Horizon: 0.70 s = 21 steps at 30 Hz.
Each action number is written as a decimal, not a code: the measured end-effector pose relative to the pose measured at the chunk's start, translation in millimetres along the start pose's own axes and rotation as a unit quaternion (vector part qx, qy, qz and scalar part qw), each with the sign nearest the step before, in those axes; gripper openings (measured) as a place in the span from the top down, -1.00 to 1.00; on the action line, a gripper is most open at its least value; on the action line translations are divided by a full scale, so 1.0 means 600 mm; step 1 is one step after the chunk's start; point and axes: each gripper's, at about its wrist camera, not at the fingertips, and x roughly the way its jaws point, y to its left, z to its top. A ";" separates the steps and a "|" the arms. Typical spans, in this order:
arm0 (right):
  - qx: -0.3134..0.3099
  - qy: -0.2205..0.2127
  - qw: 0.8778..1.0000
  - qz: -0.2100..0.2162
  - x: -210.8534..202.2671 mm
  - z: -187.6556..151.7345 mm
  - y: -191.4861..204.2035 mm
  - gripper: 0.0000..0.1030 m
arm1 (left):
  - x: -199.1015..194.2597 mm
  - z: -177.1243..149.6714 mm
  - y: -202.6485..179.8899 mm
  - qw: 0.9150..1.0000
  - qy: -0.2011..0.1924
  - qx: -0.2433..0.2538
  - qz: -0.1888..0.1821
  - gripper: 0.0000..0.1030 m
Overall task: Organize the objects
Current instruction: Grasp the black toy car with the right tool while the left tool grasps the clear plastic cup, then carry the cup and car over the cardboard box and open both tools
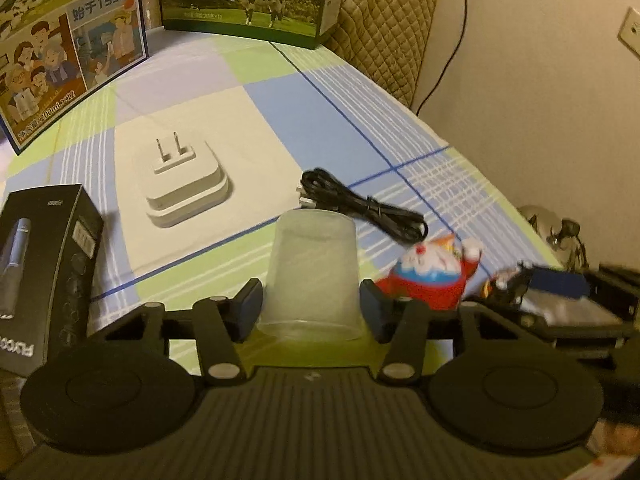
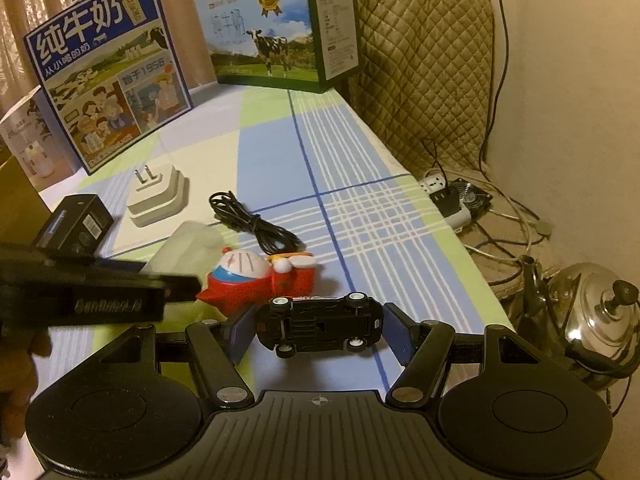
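Plastic cup [image 1: 312,276], light and easily crushed, sits inverted between our left gripper [image 1: 312,306] pads, apparently clamped, while our right gripper [image 2: 316,330] pinches the rigid toy car [image 2: 318,326] end to end.

We see the cup [image 1: 311,276] upside down on the table [image 1: 360,112], charger [image 1: 184,184] behind it to the left, cable [image 1: 360,204] behind it to the right, toy [image 1: 432,272] at its right, cartons [image 2: 112,72] at the back.
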 end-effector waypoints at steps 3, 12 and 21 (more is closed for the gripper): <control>-0.003 0.003 1.000 0.009 -0.001 -0.001 0.005 -0.25 | -0.022 -0.024 0.004 1.000 0.008 0.002 0.015 0.07; -0.031 0.021 0.998 0.044 -0.015 -0.027 0.039 -0.25 | -0.104 -0.128 0.007 0.999 0.010 -0.006 0.045 0.07; -0.034 0.027 0.998 0.037 -0.010 -0.031 0.040 -0.25 | -0.086 -0.120 0.004 0.999 0.005 0.011 0.051 0.02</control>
